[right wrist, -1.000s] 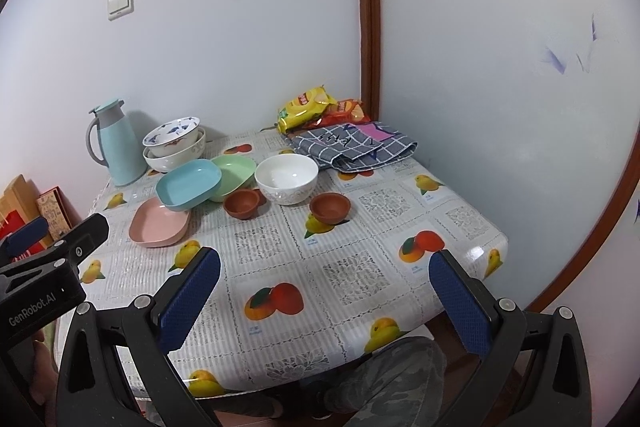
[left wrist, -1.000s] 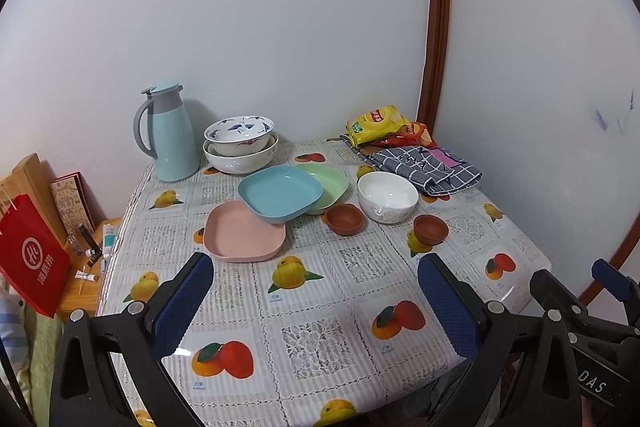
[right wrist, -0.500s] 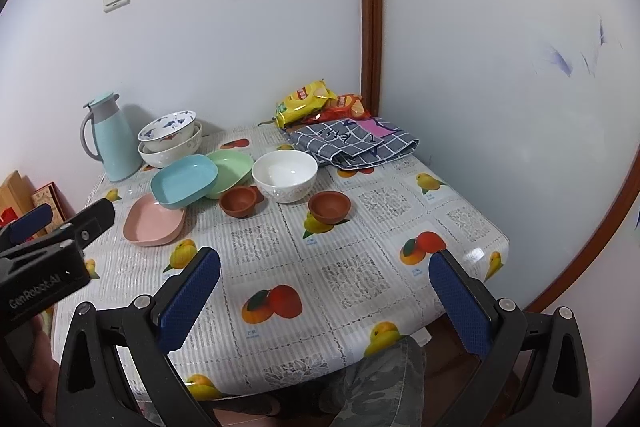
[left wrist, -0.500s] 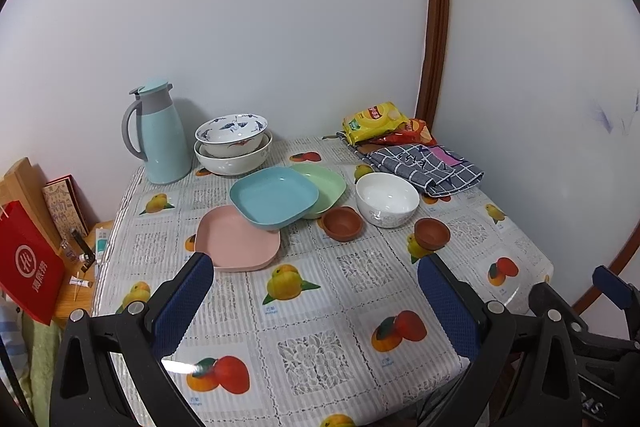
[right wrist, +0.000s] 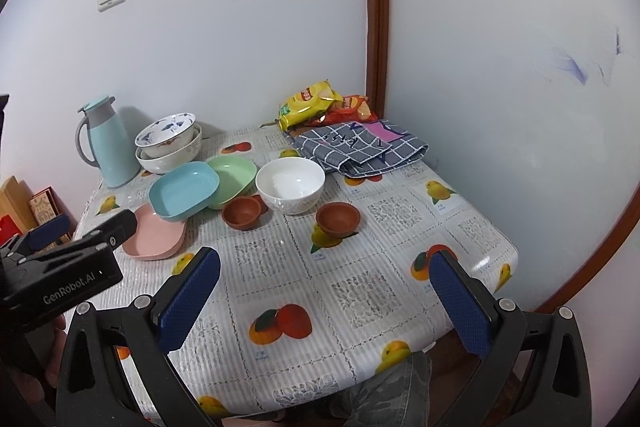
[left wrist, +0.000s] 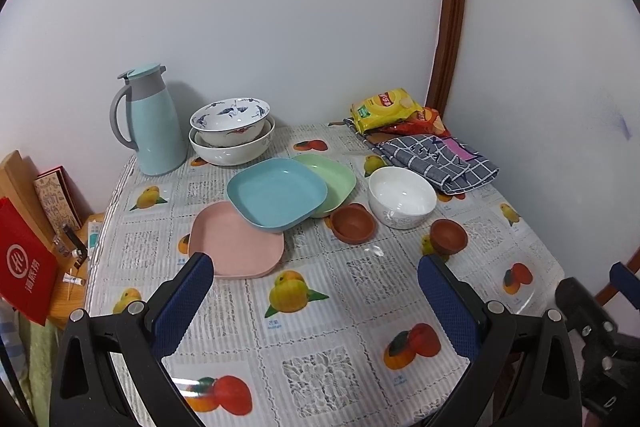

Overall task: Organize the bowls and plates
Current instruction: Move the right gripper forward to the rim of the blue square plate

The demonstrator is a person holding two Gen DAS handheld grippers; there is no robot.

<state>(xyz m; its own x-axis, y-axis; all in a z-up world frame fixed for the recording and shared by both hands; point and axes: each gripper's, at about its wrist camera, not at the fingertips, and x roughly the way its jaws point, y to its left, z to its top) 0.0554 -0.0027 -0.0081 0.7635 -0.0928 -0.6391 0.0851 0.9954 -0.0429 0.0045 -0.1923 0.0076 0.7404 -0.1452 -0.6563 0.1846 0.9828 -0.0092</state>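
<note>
A pink plate, a blue plate leaning on it and a green plate overlap mid-table. Beside them stand a white bowl and two small brown bowls. Two stacked patterned bowls sit at the back. My left gripper is open and empty above the near tablecloth, short of the pink plate. My right gripper is open and empty above the front of the table, with the same dishes ahead: white bowl, blue plate.
A light blue thermos jug stands at the back left. Snack bags and a checked cloth lie at the back right corner. Walls close the far and right sides. A red bag and boxes stand left of the table.
Both grippers have moved forward and slightly closer to the dishes; the table appears nearer. Both stay open and empty. No dish has moved.
</note>
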